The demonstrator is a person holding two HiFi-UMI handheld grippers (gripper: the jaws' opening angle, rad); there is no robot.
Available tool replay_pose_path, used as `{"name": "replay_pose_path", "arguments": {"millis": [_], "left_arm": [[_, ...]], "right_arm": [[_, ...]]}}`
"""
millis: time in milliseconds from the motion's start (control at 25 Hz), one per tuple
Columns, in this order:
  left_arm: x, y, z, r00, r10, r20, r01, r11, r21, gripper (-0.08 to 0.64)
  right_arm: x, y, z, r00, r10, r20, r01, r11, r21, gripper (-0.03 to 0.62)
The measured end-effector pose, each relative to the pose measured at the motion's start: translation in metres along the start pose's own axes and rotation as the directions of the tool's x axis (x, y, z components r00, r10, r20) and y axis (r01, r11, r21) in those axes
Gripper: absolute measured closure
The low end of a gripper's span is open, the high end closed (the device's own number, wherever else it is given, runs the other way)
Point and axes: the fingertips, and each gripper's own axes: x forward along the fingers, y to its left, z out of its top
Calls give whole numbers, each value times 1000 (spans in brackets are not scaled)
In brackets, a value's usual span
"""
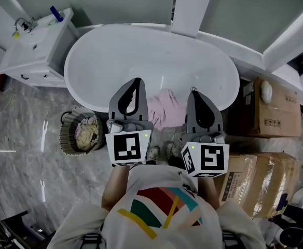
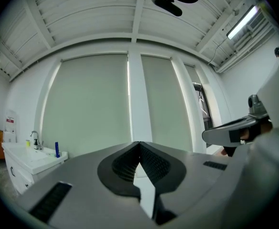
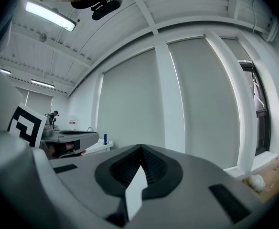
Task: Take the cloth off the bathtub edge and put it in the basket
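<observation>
Two tongs we hold. Head view: left gripper (image 1: 136,83) & right gripper (image 1: 194,92) over bathtub (image 1: 141,56), pink cloth (image 1: 164,110) draped on near edge btw them, basket (image 1: 64,139) on floor at left. Left gripper view: jaws together, empty. Right gripper view: same.

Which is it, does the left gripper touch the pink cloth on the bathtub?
Apart. The left gripper view shows the left gripper shut on nothing, aimed at the window blinds; the pink cloth is nowhere in it.
</observation>
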Motion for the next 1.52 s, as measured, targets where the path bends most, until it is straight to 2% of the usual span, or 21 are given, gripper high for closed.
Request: {"name": "replay_pose_path", "arguments": {"millis": [400,800,1040,1240,1520], "left_arm": [[2,-14,2,999,33,-4,-33,999,4,541],[26,-8,-19,998,38,-51,-37,999,14,541],[52,4,-43,995,61,-74,-59,998,27,541],[64,7,-71,992,60,-109,-58,998,21,541],[78,10,-141,986,72,-150,-75,997,-17,541]], "right_arm": [[8,-22,13,998,31,50,-29,999,-26,581],[31,-38,1,999,44,28,-42,998,-45,581],[64,-58,-5,999,37,37,-36,999,-36,581],[84,-63,-18,996,83,15,-83,996,-16,581],[105,-64,-72,999,45,-19,-47,992,-119,581]]}}
